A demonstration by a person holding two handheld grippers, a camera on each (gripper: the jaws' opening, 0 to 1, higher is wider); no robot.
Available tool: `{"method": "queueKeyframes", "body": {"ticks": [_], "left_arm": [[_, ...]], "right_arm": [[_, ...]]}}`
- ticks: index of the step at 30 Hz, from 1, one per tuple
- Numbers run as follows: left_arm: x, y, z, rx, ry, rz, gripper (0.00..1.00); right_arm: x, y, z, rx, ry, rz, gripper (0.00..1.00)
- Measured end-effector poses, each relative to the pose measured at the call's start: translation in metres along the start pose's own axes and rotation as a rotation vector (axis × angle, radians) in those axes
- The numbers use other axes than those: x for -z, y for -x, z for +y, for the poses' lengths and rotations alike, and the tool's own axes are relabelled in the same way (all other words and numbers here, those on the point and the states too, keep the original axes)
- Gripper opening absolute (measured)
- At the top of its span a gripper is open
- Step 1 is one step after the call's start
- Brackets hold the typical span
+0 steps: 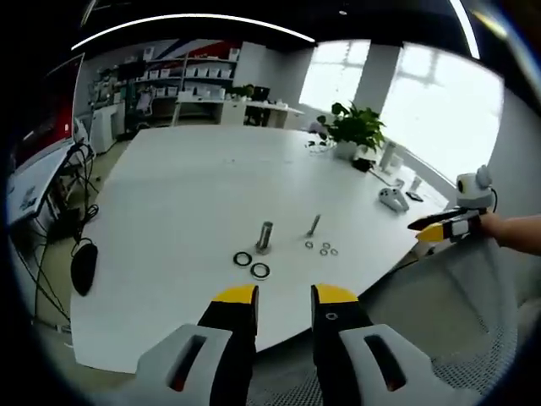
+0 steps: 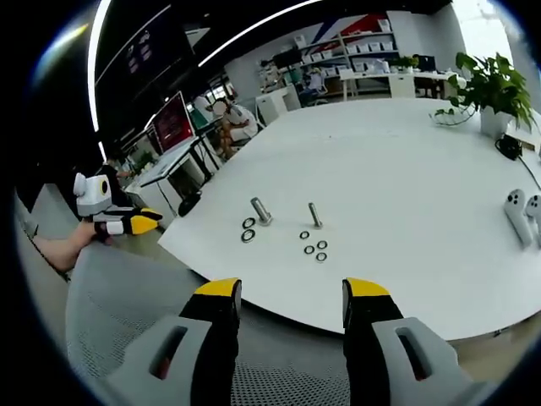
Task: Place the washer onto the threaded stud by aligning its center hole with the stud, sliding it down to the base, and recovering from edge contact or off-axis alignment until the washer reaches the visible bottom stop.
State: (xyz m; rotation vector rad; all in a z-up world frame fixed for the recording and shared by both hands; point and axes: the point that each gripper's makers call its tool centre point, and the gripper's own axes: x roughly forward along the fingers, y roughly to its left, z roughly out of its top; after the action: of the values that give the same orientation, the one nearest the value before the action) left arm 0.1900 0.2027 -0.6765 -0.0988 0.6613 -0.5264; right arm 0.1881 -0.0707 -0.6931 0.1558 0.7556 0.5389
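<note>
On the white table (image 1: 186, 194) a thick bolt (image 1: 265, 237) and a thinner threaded stud (image 1: 314, 225) stand upright. Two large dark washers (image 1: 252, 265) lie just in front of the bolt, and several small washers (image 1: 322, 249) lie by the stud. My left gripper (image 1: 285, 296) hovers open before the table edge, empty. In the right gripper view the bolt (image 2: 260, 211), stud (image 2: 314, 215), large washers (image 2: 248, 230) and small washers (image 2: 313, 245) lie ahead of my right gripper (image 2: 292, 289), open and empty. Each gripper shows in the other's view: the right gripper (image 1: 448, 227) and the left gripper (image 2: 127, 222).
A potted plant (image 1: 355, 131) and white controllers (image 1: 394, 199) sit at the table's far side. A grey mesh chair back (image 2: 127, 296) lies below the right gripper. Cables and a black object (image 1: 83, 266) hang left of the table, with monitors (image 2: 172, 123) and shelves beyond.
</note>
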Motion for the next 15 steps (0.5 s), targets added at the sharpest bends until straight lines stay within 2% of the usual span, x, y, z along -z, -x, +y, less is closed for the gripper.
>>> {"method": "queueKeyframes", "body": {"ticks": [15], "left_arm": [[-0.0007, -0.0008, -0.0024, 0.016, 0.011, -0.001, 0.2]], "right_arm": [[0.001, 0.0, -0.0005, -0.001, -0.002, 0.009, 0.5]]}}
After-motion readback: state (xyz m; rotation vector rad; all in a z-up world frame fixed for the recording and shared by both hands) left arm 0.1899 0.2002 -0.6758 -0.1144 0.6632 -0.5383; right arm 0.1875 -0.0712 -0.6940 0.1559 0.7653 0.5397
